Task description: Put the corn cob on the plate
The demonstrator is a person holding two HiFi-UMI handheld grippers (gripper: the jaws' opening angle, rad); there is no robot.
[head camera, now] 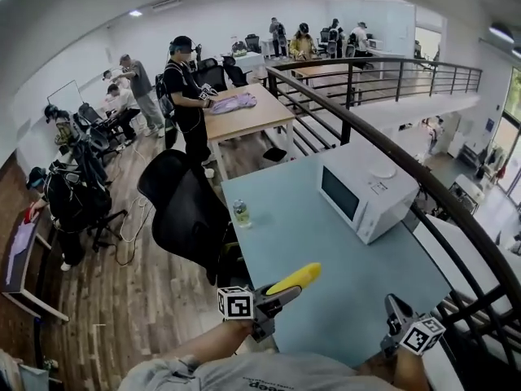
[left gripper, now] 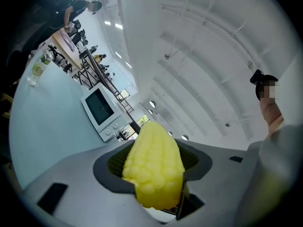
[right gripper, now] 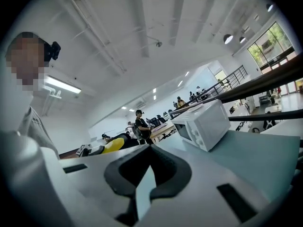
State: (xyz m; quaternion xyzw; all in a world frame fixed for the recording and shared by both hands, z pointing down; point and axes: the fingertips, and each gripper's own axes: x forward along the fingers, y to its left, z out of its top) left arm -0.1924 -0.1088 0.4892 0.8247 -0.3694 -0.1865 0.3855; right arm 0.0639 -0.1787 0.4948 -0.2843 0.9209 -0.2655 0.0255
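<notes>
My left gripper (head camera: 275,296) is shut on a yellow corn cob (head camera: 296,278), which sticks out past the jaws above the near edge of the light blue table (head camera: 326,259). In the left gripper view the corn cob (left gripper: 154,167) fills the space between the dark pads. My right gripper (head camera: 394,305) hovers low over the table's near right corner; in its own view the right gripper (right gripper: 148,148) has its jaws together with nothing between them. A white plate (head camera: 381,171) lies on top of the microwave (head camera: 362,195). From the right gripper view the corn cob (right gripper: 113,145) shows at the left.
A small bottle (head camera: 241,213) stands at the table's left edge beside a black office chair (head camera: 186,210). A dark railing (head camera: 423,182) runs along the table's right side. Several people stand and sit at other tables farther back.
</notes>
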